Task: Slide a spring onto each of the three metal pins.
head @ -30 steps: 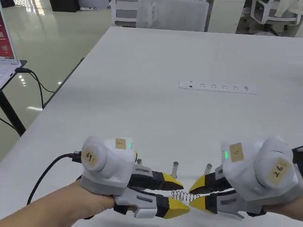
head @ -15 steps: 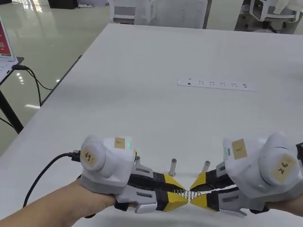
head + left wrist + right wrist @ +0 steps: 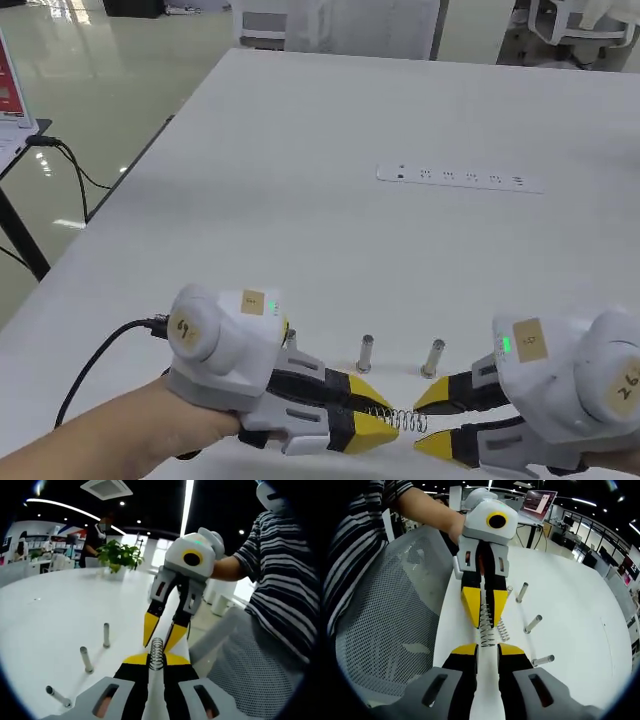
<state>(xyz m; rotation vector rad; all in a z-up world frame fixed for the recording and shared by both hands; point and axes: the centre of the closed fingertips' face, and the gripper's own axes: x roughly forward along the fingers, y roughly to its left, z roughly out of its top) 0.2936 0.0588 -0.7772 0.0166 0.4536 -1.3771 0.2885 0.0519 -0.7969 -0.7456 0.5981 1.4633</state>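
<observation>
The left gripper [image 3: 383, 414] is pinching a spring [image 3: 403, 419] by one end, near the bare pins [image 3: 366, 353]. The right gripper [image 3: 435, 420] is sitting spread at its free end. I'd be squaring the coil over a pin before pushing. A spare spring [image 3: 503, 630] is lying underneath, possibly getting nudged.

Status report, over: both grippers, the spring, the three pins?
Left gripper shut on spring. Right gripper open, facing it. Three pins bare, upright. Spare spring lies on table, not blocking.
</observation>
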